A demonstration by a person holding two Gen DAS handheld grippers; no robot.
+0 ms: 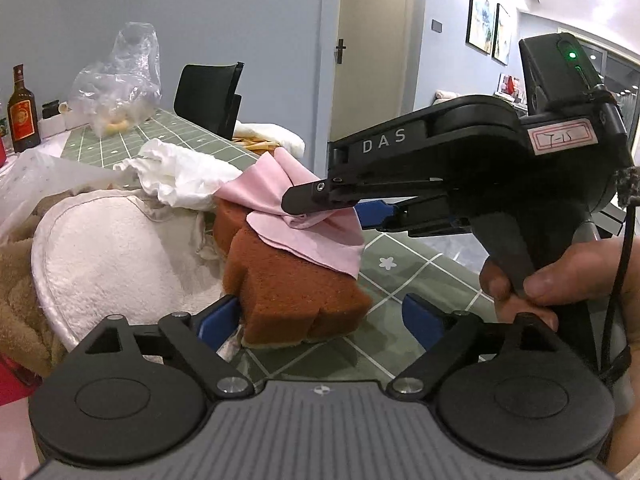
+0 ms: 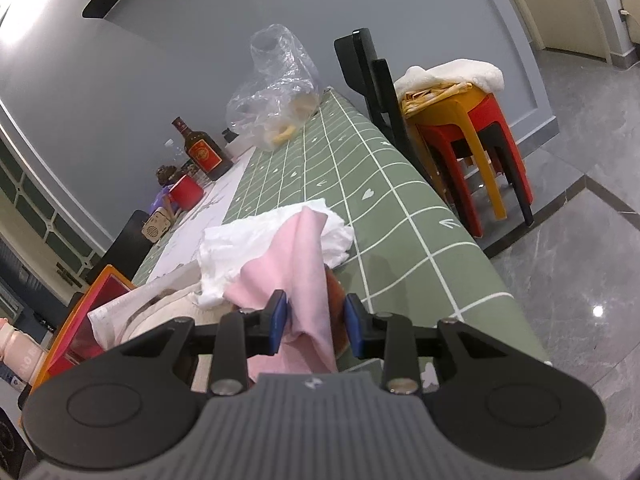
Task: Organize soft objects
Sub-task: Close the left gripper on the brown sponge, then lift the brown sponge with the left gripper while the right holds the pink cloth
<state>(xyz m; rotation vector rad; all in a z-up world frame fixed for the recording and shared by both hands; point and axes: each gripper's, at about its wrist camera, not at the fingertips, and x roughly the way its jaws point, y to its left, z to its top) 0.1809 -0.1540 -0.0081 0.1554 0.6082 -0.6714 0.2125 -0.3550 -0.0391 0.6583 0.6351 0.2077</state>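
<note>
Nearest to me in the left wrist view, my left gripper (image 1: 320, 316) stands with its fingers spread wide, nothing pressed between the blue pads; the brown sponge (image 1: 292, 292) sits between them, its near end just ahead of the left pad.

Largest around it is the green checked table (image 1: 408, 264), which runs far off toward a black chair (image 1: 208, 96). On the left a white fleecy pad (image 1: 104, 256) lies beside the sponge, with a crumpled white cloth (image 1: 180, 172) behind it. Farther off stand a clear plastic bag (image 1: 120, 80) and a brown bottle (image 1: 22, 112). In the right wrist view, stacked red and yellow stools (image 2: 472, 140) stand past the table's right edge on the grey floor.

My right gripper (image 1: 316, 204) reaches in from the right, across the far part of the sponge, a hand (image 1: 560, 280) on its grip. Its fingers stand narrow, with the pink cloth (image 2: 296, 264) bunched between the pads; it looks held, though the right pad shows a small gap beside the fabric. The pink cloth drapes over the sponge's top and hides its far end.

At the left edge a brown furry thing and something red are cut off, and I cannot tell what they are.
</note>
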